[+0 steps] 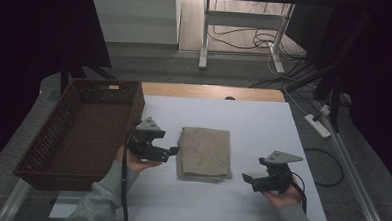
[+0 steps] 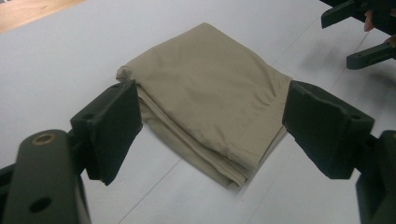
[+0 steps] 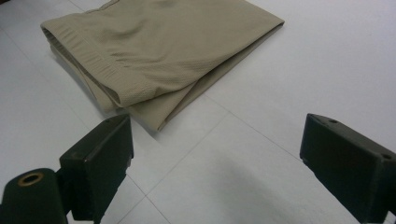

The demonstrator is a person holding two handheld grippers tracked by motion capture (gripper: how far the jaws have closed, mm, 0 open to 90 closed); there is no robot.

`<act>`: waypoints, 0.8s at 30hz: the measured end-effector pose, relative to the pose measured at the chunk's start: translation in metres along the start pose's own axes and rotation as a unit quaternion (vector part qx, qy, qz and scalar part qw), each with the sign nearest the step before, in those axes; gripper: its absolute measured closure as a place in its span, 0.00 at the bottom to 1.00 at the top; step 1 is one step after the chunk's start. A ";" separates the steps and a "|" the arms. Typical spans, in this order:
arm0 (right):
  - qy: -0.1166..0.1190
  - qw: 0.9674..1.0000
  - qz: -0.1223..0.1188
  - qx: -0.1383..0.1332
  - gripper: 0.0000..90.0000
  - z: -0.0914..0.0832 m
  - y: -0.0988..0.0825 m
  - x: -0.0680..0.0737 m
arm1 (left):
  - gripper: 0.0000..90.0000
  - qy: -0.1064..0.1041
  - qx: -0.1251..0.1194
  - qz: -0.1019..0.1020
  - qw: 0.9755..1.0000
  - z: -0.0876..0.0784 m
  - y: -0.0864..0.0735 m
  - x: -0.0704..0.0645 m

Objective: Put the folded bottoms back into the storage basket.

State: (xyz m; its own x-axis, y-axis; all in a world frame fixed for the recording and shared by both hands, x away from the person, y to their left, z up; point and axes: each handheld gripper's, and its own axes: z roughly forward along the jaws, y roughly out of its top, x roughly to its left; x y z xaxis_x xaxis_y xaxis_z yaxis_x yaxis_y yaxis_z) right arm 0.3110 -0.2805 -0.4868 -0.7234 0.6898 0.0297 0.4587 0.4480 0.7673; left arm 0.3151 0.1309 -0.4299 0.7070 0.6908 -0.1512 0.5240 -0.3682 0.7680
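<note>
The folded cloth is tan, with thin ribbed lines along one edge. The basket is dark brown and woven. The table is white. Both grippers are black.

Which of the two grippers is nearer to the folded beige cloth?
The left gripper: its open jaws almost reach the folded beige cloth at its basket-side edge. The right gripper, also open, stays apart with white table between.
</note>
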 end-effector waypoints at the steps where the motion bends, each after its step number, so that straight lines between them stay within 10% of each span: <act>1: 0.000 1.000 0.000 0.000 0.11 0.000 0.000 0.000 | 0.21 -0.001 0.000 0.000 1.000 0.001 0.000 0.000; 24: 0.000 1.000 0.000 0.002 0.11 0.001 -0.001 0.000 | 0.21 -0.006 0.008 -0.008 1.000 0.031 0.008 0.006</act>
State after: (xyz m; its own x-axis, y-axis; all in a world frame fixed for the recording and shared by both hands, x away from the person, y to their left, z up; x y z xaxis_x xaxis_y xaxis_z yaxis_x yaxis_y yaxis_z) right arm 0.3116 -0.2805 -0.4879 -0.7229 0.6903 0.0296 0.4610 0.4499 0.7649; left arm 0.3382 0.1122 -0.4440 0.7038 0.6894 -0.1717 0.5432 -0.3664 0.7555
